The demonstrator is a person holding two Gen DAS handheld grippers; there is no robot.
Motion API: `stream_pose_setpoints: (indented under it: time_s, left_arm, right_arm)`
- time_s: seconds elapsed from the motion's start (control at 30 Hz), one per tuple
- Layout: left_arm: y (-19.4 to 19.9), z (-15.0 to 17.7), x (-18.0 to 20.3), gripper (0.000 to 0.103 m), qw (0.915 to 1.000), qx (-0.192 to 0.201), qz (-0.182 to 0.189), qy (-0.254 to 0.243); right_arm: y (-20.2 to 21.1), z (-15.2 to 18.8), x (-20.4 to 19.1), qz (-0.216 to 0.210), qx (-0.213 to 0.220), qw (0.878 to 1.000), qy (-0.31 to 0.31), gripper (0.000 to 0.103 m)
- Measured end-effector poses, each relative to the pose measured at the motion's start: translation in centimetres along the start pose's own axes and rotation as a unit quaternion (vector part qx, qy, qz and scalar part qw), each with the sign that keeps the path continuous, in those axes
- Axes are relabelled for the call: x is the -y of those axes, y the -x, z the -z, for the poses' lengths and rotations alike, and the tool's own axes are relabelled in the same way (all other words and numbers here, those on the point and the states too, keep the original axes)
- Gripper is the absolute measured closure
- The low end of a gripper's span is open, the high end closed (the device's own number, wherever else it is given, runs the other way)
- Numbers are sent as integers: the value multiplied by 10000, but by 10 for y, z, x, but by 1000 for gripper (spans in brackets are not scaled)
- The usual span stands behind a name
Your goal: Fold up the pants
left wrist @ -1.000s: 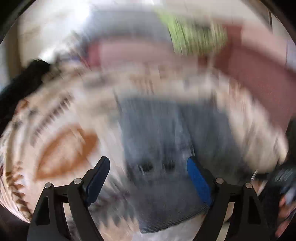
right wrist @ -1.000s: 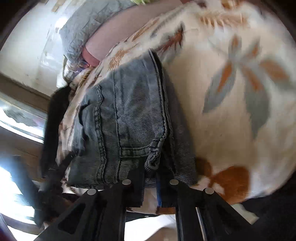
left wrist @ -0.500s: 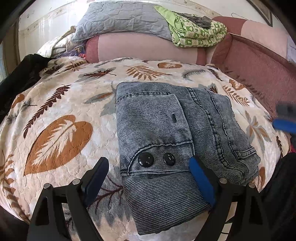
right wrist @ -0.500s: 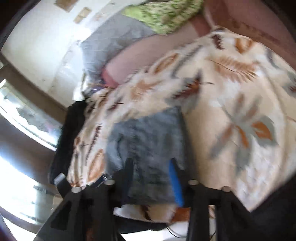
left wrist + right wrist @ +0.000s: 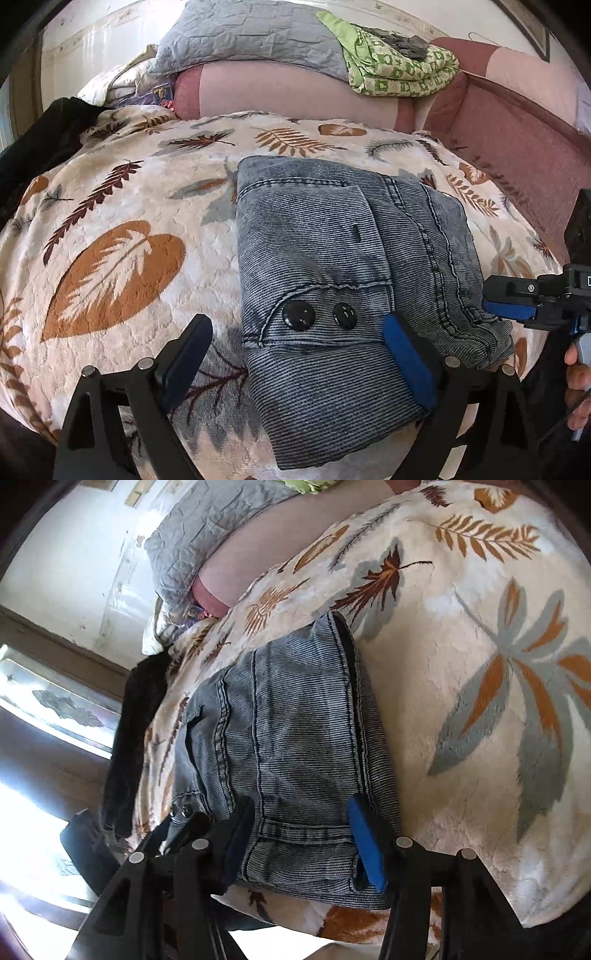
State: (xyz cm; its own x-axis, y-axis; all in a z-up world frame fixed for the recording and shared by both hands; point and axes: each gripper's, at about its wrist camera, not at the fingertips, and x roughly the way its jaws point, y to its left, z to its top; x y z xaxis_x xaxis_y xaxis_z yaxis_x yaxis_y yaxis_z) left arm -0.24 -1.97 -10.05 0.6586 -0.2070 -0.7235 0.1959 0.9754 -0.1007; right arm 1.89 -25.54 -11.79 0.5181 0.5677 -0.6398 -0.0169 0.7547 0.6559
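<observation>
The grey-blue denim pants lie folded into a compact stack on the leaf-print blanket, two black buttons facing up. My left gripper is open and empty, jaws wide, just above the near edge of the stack. My right gripper is open and empty, hovering over the waistband end of the pants. It also shows at the right edge of the left wrist view, beside the stack.
A grey quilt and a green patterned blanket lie on the pink bolster at the back. A maroon headboard runs along the right. Dark cloth lies at the left edge.
My right gripper was shut on the pants' edge a second ago; it has let go, opened and pulled back slightly. My left gripper stayed open and its view steadied.
</observation>
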Motion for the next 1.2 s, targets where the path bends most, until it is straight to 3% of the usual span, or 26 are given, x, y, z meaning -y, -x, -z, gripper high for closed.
stream_pose_setpoints:
  time_s: [0.7, 0.83, 0.9, 1.0, 1.07, 1.17, 1.2]
  left_arm:
    - [-2, 2, -5, 3, 9999, 7, 85, 147]
    - [-2, 2, -6, 3, 9998, -5, 115, 163]
    - [-3, 1, -7, 2, 9998, -15, 137, 160]
    - [-3, 0, -7, 2, 9998, 0, 138, 111]
    - [-3, 0, -7, 2, 9999, 7, 134, 101]
    - [-3, 1, -7, 2, 9998, 21, 148, 98]
    - [-3, 0, -7, 2, 9998, 21, 149, 95]
  right_arm:
    - [15, 1, 16, -380, -51, 9992, -64, 45]
    - [26, -18, -5, 12, -420, 9991, -20, 44]
    - [39, -33, -30, -98, -279, 9989, 352, 45]
    - [44, -68, -65, -104, -23, 9969, 773, 30]
    - [34, -87, -71, -62, 70, 9963, 855, 28]
    - [-1, -105, -57, 573, 16, 9949, 831, 28]
    - [-25, -104, -40, 897, -433, 9929, 646, 29]
